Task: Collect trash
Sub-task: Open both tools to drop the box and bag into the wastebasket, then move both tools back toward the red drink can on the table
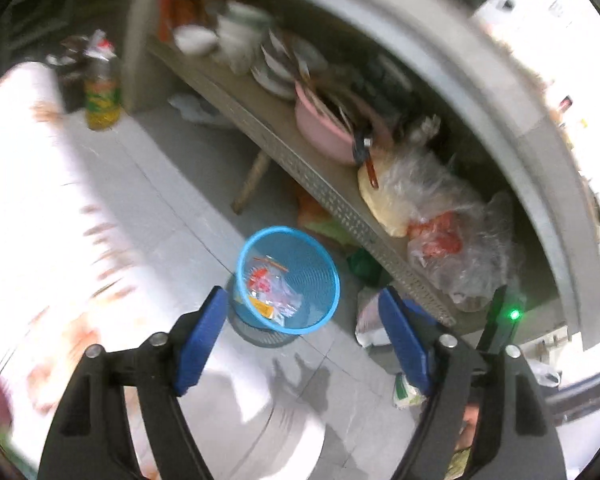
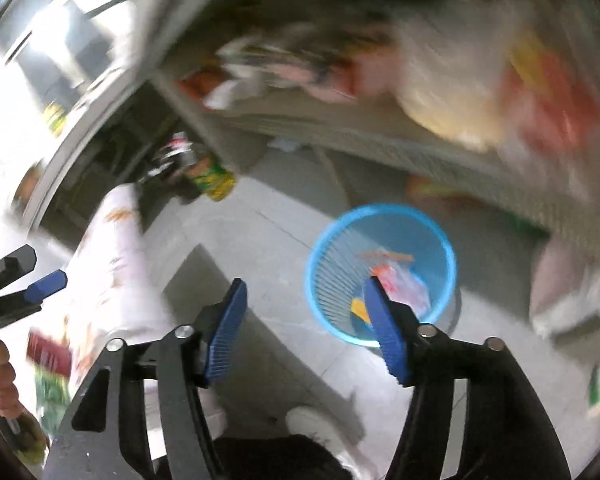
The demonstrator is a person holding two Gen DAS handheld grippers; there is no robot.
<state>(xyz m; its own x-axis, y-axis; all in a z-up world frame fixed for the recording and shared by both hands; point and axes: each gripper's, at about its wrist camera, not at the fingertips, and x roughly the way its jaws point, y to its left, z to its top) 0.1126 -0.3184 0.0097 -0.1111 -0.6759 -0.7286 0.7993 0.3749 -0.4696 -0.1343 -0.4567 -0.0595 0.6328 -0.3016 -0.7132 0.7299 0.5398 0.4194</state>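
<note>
A round blue plastic mesh wastebasket (image 1: 288,280) stands on the pale tiled floor (image 1: 172,184), holding crumpled clear, red and yellow wrappers (image 1: 270,294). Beside it, a perforated metal shelf (image 1: 340,204) carries a pink plastic basin (image 1: 320,128) and clear plastic bags (image 1: 452,240). Left hand-held gripper (image 1: 300,312) and right hand-held gripper (image 2: 304,300): jaws apart, empty.

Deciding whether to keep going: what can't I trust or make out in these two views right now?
- Shelf contents, right wrist view: smeared by motion blur.
- Blue basket near rim, right wrist view: covered by the right gripper.
- Wrappers in the basket, left wrist view: too small to identify.
- Floor litter, left wrist view: partly behind the left gripper.
</note>
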